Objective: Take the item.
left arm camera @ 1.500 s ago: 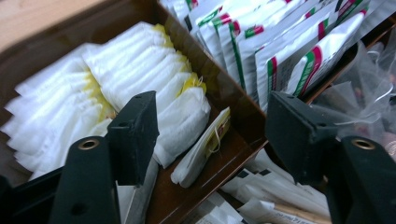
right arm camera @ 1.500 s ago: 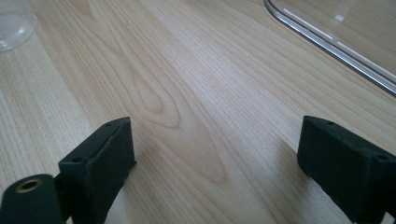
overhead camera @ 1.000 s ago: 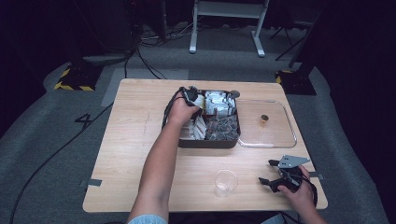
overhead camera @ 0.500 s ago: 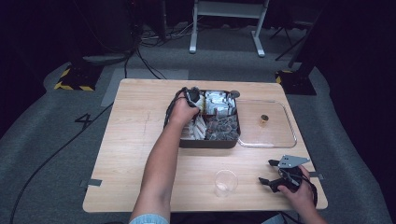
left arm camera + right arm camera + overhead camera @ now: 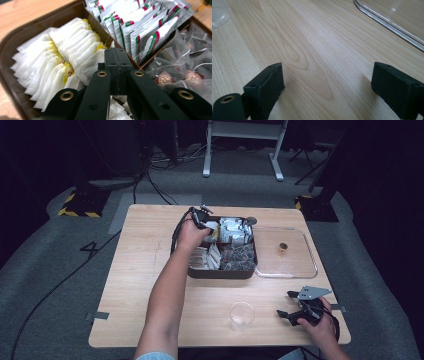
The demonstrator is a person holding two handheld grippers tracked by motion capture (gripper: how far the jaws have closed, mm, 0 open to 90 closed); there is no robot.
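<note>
Pinching my left gripper [image 5: 116,53] clenched on a white tea sachet [image 5: 91,62] by its top edge: light, floppy paper that tears easily.

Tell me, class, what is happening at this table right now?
A person works with a claw in each hand. The left claw is over a brown compartment tray, jaws closed, at the white paper sachets; whether it pinches one is unclear. Striped foil packets and clear bags fill other compartments. The right claw rests open on the wooden table, near a clear cup and clear lid.
</note>
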